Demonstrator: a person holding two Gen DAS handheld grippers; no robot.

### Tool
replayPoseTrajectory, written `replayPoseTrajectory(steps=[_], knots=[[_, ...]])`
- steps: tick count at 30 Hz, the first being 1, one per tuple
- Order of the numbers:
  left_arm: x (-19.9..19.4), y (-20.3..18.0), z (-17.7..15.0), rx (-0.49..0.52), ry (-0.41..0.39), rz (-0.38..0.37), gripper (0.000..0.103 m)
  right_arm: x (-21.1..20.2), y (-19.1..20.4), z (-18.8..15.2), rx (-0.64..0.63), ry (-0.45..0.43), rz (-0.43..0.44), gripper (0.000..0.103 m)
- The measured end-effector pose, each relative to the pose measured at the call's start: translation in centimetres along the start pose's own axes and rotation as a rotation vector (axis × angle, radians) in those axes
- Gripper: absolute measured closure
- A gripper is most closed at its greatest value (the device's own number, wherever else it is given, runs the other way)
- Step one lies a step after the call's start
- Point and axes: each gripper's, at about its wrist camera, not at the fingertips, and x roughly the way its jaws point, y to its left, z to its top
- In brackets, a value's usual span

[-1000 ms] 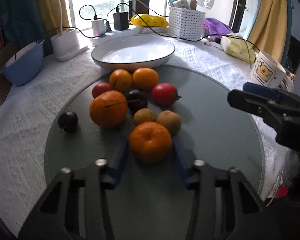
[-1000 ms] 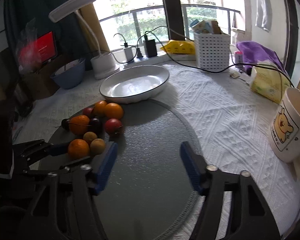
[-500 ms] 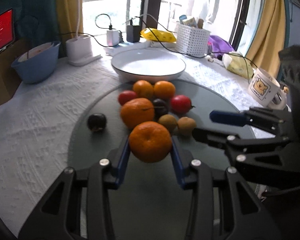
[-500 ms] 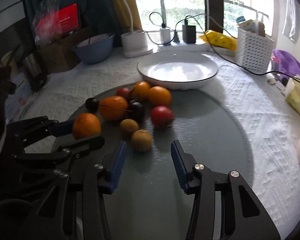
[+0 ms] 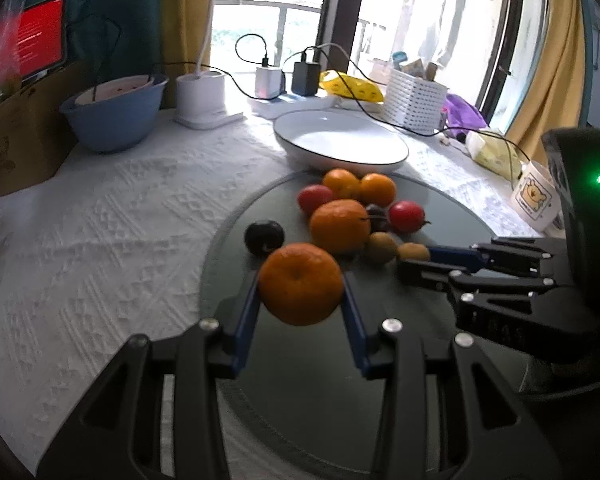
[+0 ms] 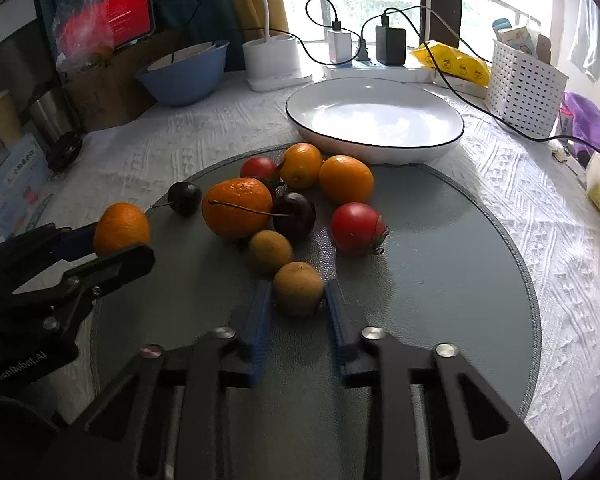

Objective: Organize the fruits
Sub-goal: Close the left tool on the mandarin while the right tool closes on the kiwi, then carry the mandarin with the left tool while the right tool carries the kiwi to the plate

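Observation:
My left gripper (image 5: 300,294) is shut on a mandarin (image 5: 300,284) and holds it above the near left of the round grey mat (image 5: 440,196). In the right wrist view, my right gripper (image 6: 298,300) is shut on a brown kiwi (image 6: 299,288) that rests on the mat (image 6: 440,280), a blue pad pressing each side. The same mandarin (image 6: 122,228) shows at the left there. Beyond lie a second kiwi (image 6: 270,250), a big orange (image 6: 238,208), two small oranges (image 6: 346,179), red tomatoes (image 6: 358,229) and dark plums (image 6: 294,214). An empty white plate (image 6: 374,120) stands behind them.
A blue bowl (image 6: 182,76), a white lamp base (image 6: 272,62), chargers with trailing cables (image 6: 390,44) and a white basket (image 6: 526,80) line the far edge. A bear mug (image 5: 536,200) stands at the right. A metal flask (image 6: 56,128) stands at the left.
The left gripper lifted the mandarin off the mat and carried it left. The right gripper came in toward the fruit pile and closed its jaws on the near kiwi.

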Motion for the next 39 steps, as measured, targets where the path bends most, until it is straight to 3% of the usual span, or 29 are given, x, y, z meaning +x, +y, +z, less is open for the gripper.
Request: replayPoseTrajectory(steps=[12, 24, 39], knots=[[-0.8, -0.7, 1.1, 0.004, -0.025, 0.002, 0.062, -2.0, -1.0, 0.2, 0.01, -0.057, -0.009, 0.076], [0.0, -1.5, 5.4, 0.03, -0.065, -0.002, 0.062, -4.1, -3.6, 3.0, 0.033, -0.171, -0.04, 0.076], [4.9, -2.3, 11.3, 0.047, -0.065, -0.045, 0.062, -2.2, -7.3, 7.9, 0.035, -0.222, -0.076, 0.076]])
